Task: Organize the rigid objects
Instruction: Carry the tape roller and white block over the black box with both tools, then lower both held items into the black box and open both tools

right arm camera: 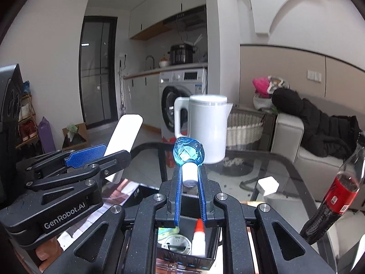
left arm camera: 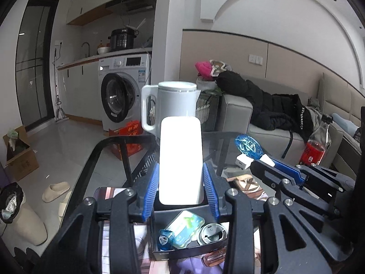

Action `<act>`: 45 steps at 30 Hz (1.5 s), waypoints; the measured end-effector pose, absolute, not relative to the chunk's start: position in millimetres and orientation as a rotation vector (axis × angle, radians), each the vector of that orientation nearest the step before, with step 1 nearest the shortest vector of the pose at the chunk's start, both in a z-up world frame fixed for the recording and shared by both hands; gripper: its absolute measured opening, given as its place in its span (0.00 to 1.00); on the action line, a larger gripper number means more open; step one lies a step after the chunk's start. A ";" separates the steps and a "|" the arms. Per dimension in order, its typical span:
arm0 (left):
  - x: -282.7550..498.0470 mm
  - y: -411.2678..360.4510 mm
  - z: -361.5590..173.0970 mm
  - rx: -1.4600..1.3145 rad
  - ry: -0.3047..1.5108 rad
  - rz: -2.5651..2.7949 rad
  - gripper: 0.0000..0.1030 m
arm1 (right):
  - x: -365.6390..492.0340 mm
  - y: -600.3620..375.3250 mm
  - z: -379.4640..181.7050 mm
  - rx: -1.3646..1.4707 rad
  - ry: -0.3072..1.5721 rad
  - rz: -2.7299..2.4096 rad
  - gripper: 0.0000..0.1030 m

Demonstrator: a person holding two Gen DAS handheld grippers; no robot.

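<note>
The glass worktop [left arm camera: 109, 143] carries a white kettle [left arm camera: 173, 102] at its far edge. A black box [left arm camera: 189, 246] lies below both tools. The left tool [left arm camera: 180, 180] grips a white slab [left arm camera: 181, 159] by its 2 sides, long axis away from the camera; glare hides its surface. The right tool [right arm camera: 191, 178] is closed tight on the white stem of a blue-headed piece [right arm camera: 189, 151], head forward.
</note>
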State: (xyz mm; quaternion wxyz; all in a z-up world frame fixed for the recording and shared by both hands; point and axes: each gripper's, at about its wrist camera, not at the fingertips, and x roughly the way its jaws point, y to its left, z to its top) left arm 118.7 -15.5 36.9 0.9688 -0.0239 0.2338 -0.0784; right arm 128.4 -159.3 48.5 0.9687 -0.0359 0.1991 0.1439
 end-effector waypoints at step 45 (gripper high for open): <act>140.7 -31.6 -27.2 -0.092 0.974 -0.209 0.54 | 167.2 -186.5 -20.5 0.054 0.931 0.390 0.32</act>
